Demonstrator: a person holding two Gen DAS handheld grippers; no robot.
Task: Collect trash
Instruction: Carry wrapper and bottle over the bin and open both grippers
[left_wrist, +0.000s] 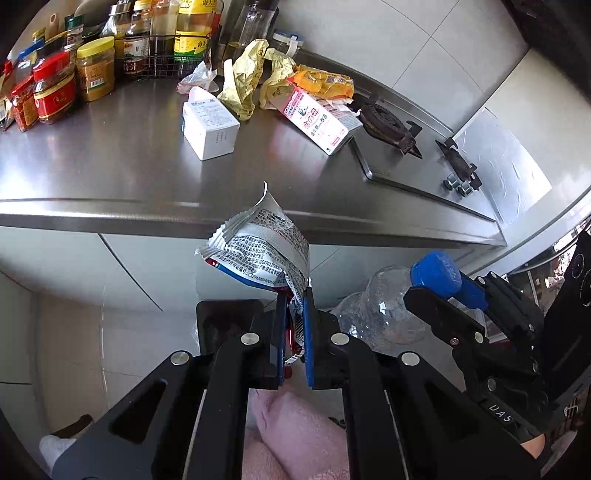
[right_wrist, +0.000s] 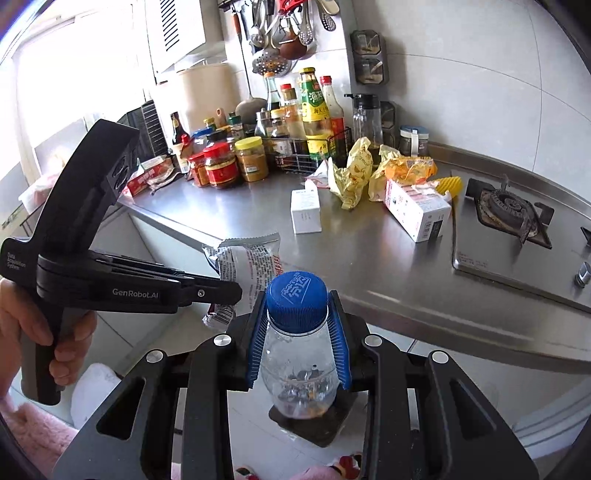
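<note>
A stainless steel tabletop (right_wrist: 388, 266) is set against pale grey tiled walls (right_wrist: 480, 74), with a gas hob (right_wrist: 509, 210) sunk in at the right. Utensils (right_wrist: 280, 33) are hung on the far wall. Bright daylight is admitted from the left.

2 wrist views, angled down, share counter (left_wrist: 110, 155).

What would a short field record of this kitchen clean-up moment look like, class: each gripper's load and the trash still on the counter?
left gripper: shut on silver snack wrapper
right gripper: shut on clear bottle with blue cap
still on counter: white box, pink carton, yellow wrappers, orange packet
both loads: held off the counter
</note>
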